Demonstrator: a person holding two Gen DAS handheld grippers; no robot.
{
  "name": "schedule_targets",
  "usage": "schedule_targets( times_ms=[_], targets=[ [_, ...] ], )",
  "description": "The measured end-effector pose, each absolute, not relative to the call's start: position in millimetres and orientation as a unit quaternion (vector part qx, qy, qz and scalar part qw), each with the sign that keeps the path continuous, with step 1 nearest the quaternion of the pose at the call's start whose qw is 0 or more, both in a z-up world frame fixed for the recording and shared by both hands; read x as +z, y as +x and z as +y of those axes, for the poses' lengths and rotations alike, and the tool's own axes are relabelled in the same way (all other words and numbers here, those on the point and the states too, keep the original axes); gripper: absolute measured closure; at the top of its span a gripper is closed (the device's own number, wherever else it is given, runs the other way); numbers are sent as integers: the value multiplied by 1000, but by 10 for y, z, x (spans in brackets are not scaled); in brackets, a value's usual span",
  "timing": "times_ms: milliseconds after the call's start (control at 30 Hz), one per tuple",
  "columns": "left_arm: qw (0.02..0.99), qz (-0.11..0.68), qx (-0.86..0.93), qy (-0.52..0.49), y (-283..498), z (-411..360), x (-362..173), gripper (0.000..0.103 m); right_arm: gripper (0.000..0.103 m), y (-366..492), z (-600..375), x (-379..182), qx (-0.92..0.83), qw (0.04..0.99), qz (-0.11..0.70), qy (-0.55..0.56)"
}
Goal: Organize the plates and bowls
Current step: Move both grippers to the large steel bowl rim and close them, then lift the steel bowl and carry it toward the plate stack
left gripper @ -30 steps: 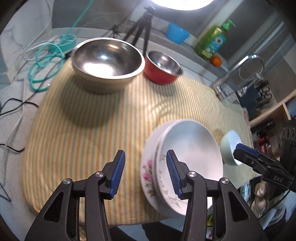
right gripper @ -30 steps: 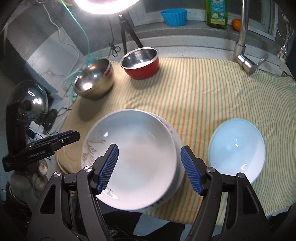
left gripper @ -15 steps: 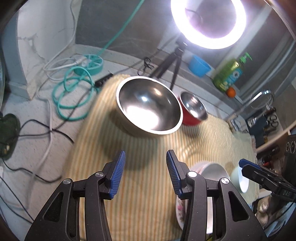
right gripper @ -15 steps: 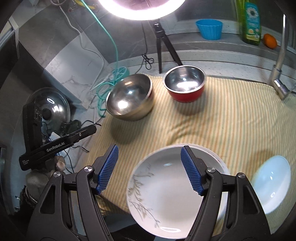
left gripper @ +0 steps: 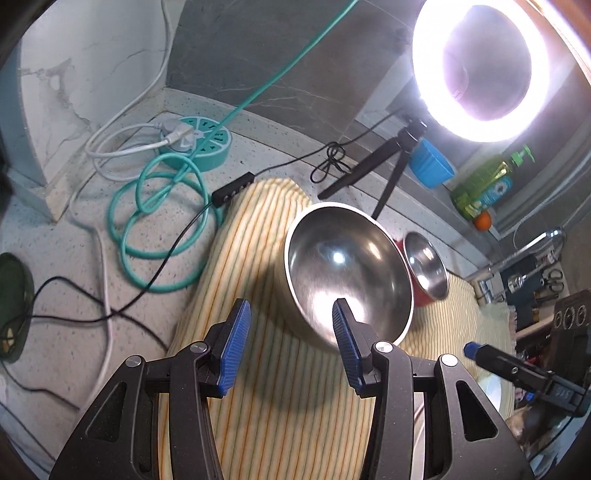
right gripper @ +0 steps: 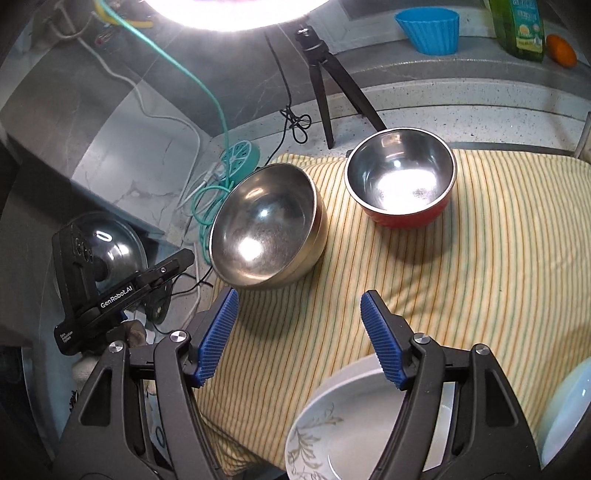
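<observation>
"GenRobot.AI" is printed on the left gripper (right gripper: 162,275), whose fingers stand apart, holding nothing, just short of the large steel bowl (left gripper: 349,273) on the striped cloth (right gripper: 480,258). The right gripper (right gripper: 299,336) is also spread and empty, above the leaf-patterned plate (right gripper: 354,424). The red bowl (right gripper: 402,181) sits beyond; the green bottle's (right gripper: 521,26) label is probably too blurred to read
</observation>
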State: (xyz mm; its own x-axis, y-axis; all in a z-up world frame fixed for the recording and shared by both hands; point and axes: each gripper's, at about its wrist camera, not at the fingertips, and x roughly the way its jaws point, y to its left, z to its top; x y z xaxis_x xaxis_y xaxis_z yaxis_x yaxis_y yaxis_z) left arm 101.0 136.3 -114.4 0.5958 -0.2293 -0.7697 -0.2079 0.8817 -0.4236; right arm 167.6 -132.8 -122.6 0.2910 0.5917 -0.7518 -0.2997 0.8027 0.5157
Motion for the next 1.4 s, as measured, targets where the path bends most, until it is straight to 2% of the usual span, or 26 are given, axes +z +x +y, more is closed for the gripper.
schedule_targets(
  times_ms=[100,333,433,700,967,1100,1400],
  targets=[
    [856,452,-6,-252,1136,1418,-1195,58,41,1800,-1261,-1323,282,782,535,152],
    [851,461,-8,-252,1337,1462,-1277,58,42,1967,-1097,-1429,281,776,545,151],
    [850,465,-11,-249,1385,1463,-1305,58,50,2024,-1047,-1487,278,773,551,148],
    [843,475,-16,-252,1466,1470,-1418,62,55,2117,-946,-1633,271,765,566,146],
    [837,486,-30,-250,1517,1414,-1510,82,68,2186,-860,-1734,271,760,574,141],
    [836,487,-35,-248,1531,1372,-1521,83,78,2190,-816,-1725,279,759,572,134],
    [840,485,-33,-239,1483,1329,-1468,83,80,2133,-800,-1686,277,759,575,130]
  ],
)
